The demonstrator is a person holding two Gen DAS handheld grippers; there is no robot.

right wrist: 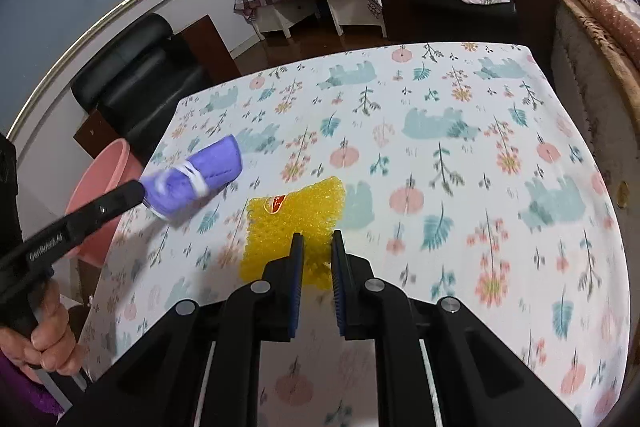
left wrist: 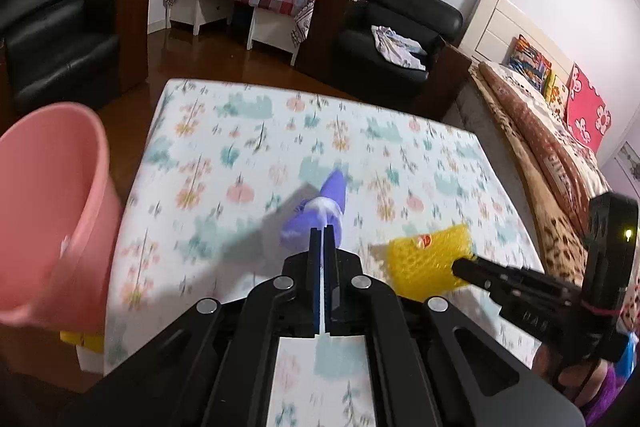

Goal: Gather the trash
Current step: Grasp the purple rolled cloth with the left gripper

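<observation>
- Your left gripper [left wrist: 323, 233] was clamped on the purple wrapper [right wrist: 200, 179], its long axis running ahead; pink bin [left wrist: 52, 211] lay left, off the table's [right wrist: 440, 155] left edge.
- Your right gripper [right wrist: 317, 247] stood part-open, straddling the yellow foam net's [right wrist: 296, 219] near edge.

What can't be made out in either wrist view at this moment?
- Purple wrapper: motion blur hides its print in both views.
- Pink bucket: contents unseen; cut by the left wrist frame's edge, blocked by the left hand-held gripper in the right.
- Yellow foam net: sticker text too small; near edge behind right hand-held gripper fingers.
</observation>
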